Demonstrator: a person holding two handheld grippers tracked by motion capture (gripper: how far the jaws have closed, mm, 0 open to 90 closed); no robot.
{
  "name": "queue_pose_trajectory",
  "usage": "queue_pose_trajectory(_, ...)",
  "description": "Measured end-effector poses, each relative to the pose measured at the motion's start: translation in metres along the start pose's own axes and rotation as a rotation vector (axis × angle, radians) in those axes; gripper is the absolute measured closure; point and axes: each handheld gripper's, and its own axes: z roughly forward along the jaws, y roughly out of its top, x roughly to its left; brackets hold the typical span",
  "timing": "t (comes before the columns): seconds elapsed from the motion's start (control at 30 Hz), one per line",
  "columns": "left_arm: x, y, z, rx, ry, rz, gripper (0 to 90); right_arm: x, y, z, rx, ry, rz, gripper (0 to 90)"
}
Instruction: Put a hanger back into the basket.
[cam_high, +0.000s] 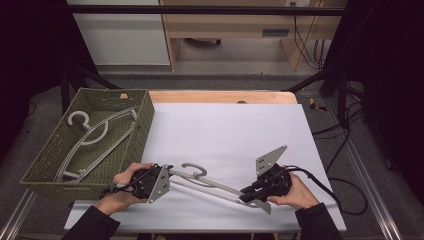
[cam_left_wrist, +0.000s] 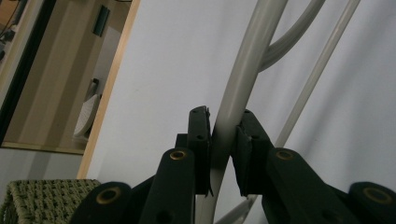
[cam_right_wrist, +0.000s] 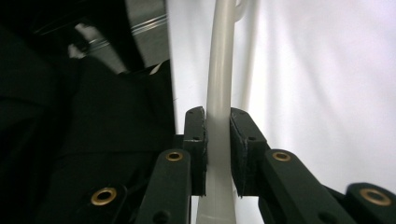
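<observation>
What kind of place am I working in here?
Most likely a lab recording station rather than a home: a white-covered table inside a black frame, loose cables on the grey floor, and both grippers, left and right, clamped on a grey hanger beside a green basket.

Bench (cam_high: 230, 125): white top bare across middle, far edge and right edge, free passage there. Left edge blocked by green woven basket (cam_high: 145, 117), walls up, hangers (cam_high: 95, 135) inside. Near edge: grey hanger (cam_high: 210, 182) lies slantwise betw. left tool (cam_high: 167, 176) and right tool (cam_high: 244, 194), both clamped on it, bars the strip betw. them. Left tool just beside basket's near corner, little room. Cable (cam_high: 330, 190) loops off near right corner.
</observation>
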Motion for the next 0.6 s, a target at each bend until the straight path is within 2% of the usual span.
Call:
queue_pose_trajectory(0.1,0.000,0.002,-0.001,0.000,-0.020,-0.025,81.2,-0.003,-0.002,-0.006,-0.047,-0.078,0.017,76.6)
queue_pose_trajectory(0.2,0.000,0.005,-0.001,-0.003,-0.023,-0.053,81.7,-0.008,-0.006,-0.009,-0.078,-0.162,0.031,76.0)
queue_pose_trajectory(0.3,-0.001,0.008,0.000,0.002,-0.031,-0.087,81.9,-0.010,-0.008,-0.011,-0.103,-0.214,0.038,72.9)
queue_pose_trajectory(0.47,0.000,0.011,-0.001,0.010,-0.027,-0.155,81.9,-0.010,-0.007,-0.014,-0.162,-0.288,0.051,61.4)
queue_pose_trajectory(0.6,-0.001,0.012,0.000,0.027,-0.022,-0.210,81.9,-0.009,-0.007,-0.014,-0.217,-0.400,0.054,50.9)
